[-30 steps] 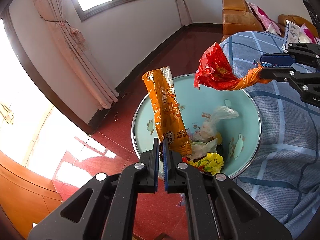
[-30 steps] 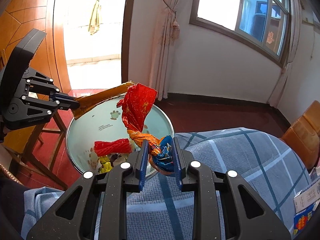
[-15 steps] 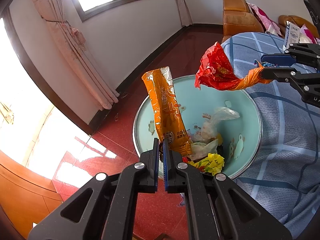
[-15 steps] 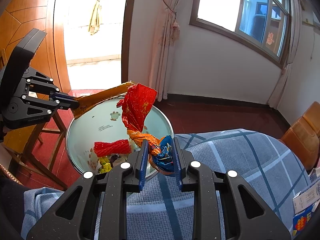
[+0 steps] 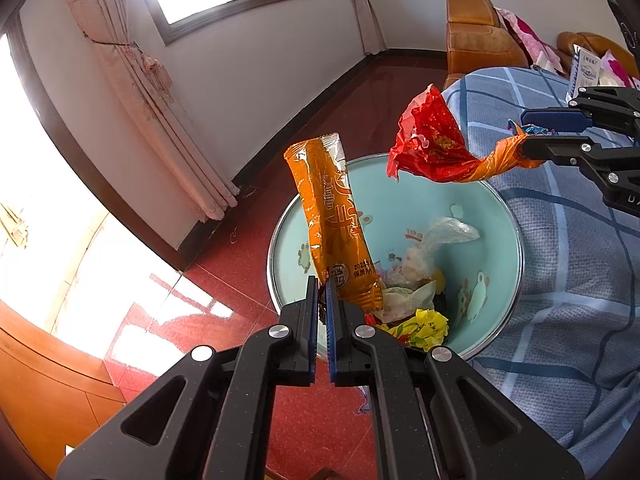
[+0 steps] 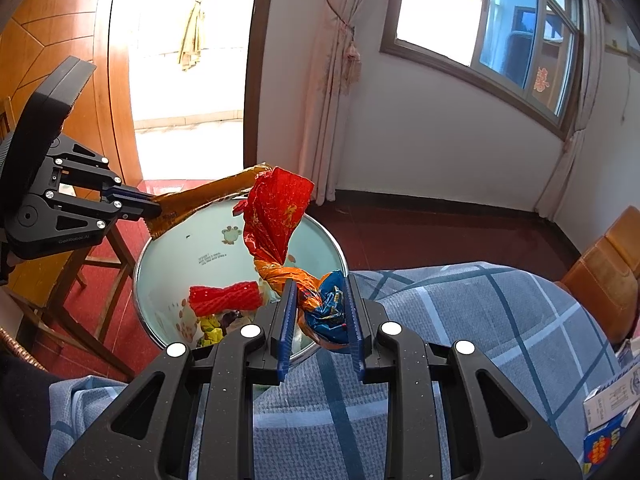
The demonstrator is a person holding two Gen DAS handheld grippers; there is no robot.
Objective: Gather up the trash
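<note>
Left gripper (image 5: pixel 322 280) pinching orange wrapper (image 5: pixel 334 224) over basin (image 5: pixel 500 320) rim; right gripper (image 6: pixel 320 304) clamping twisted red wrapper (image 6: pixel 280 216) above basin's bed-side edge. Risk: released now, likely snagging rim, falling outside.

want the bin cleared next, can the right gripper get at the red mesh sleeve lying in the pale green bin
Probably not yet: the right gripper is shut on a twisted red and blue wrapper. The red mesh sleeve lies uncovered in the pale green bin.

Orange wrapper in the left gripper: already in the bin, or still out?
Out. The left gripper pinches the orange wrapper by one end, above the bin.
</note>
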